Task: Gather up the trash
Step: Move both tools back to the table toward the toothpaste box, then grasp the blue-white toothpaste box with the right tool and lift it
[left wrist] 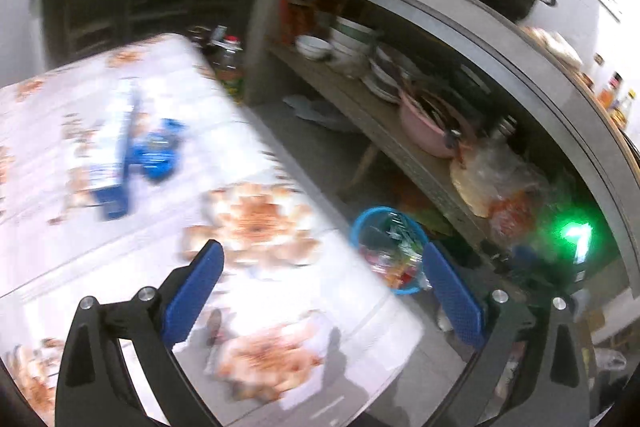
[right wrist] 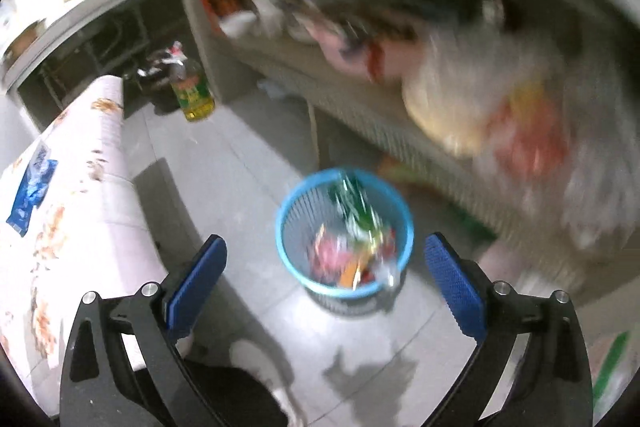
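Nearest, the right gripper (right wrist: 326, 281) stands wide with nothing held, above a blue basket (right wrist: 289, 227) of trash on the floor at its twelve o'clock. Likewise the left gripper (left wrist: 322, 287) gapes empty over the flowered table (left wrist: 260, 219); blue wrappers (left wrist: 132, 155) lie at ten o'clock.
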Available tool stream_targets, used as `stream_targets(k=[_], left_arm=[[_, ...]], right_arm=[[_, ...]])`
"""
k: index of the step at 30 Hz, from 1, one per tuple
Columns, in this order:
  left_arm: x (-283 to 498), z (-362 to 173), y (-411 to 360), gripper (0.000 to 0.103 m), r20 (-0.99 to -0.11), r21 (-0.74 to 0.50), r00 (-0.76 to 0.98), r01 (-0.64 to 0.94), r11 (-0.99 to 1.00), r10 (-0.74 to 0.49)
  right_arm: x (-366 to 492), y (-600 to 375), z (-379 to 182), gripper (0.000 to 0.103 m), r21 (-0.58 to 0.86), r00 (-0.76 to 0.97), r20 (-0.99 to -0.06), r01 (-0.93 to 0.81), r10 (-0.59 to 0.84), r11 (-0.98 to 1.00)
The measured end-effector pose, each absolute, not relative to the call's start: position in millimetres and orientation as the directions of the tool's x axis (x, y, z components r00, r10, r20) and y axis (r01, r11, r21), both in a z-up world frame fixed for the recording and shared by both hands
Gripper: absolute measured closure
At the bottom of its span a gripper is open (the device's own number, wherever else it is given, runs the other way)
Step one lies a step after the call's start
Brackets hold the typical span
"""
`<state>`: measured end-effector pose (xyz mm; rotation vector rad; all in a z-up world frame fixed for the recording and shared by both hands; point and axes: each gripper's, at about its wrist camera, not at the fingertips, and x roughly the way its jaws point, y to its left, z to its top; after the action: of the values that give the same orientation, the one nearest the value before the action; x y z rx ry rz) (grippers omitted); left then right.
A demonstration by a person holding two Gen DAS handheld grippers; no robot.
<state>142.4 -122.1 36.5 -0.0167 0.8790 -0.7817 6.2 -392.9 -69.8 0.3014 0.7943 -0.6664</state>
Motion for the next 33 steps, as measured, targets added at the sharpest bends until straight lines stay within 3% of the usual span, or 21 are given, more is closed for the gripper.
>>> stream_targets(k=[4, 11, 17, 24, 28, 33], left_arm=[[147.4, 41.6, -79.6, 0.006, -0.662, -0.333, 0.444, 0.547, 0.768, -0.604], [157.6, 46.8, -11.2, 0.006, -0.609, -0.361, 0.518, 0.493, 0.792, -0.600], [169.5, 43.2, 15.3, 0.006, -0.600, -0.366, 0.533, 0.480, 0.797, -0.597], [183.0, 25.2, 40.8, 0.006, -0.640, -0.343, 0.555, 0.413, 0.844, -0.531], [187.1, 18.8, 52.0, 0.006, -0.653, -0.310, 0.572, 0.396, 0.864, -0.496], [189.5, 15.9, 59.8, 0.006, -0.658, -0.306, 0.578, 0.381, 0.872, -0.483]], right_arm=[[37.1, -352.9, -35.5, 0.008, -0.100, 0.536, -0.689, 0.596, -0.488, 0.797], [80.1, -294.8, -0.3, 0.008, -0.093, 0.689, -0.626, 0.399, -0.365, 0.912], [121.3, -260.0, 8.2, 0.008, 0.075, 0.769, -0.626, 0.218, -0.125, 0.973], [197.4, -237.0, -11.0, 0.008, 0.360, 0.675, -0.708, 0.088, 0.210, 0.929], [239.1, -215.8, -9.4, 0.014, 0.405, 0.630, -0.721, 0.043, 0.290, 0.914], [323.2, -173.1, -24.3, 0.032, 0.402, 0.506, -0.790, 0.003, 0.345, 0.916]])
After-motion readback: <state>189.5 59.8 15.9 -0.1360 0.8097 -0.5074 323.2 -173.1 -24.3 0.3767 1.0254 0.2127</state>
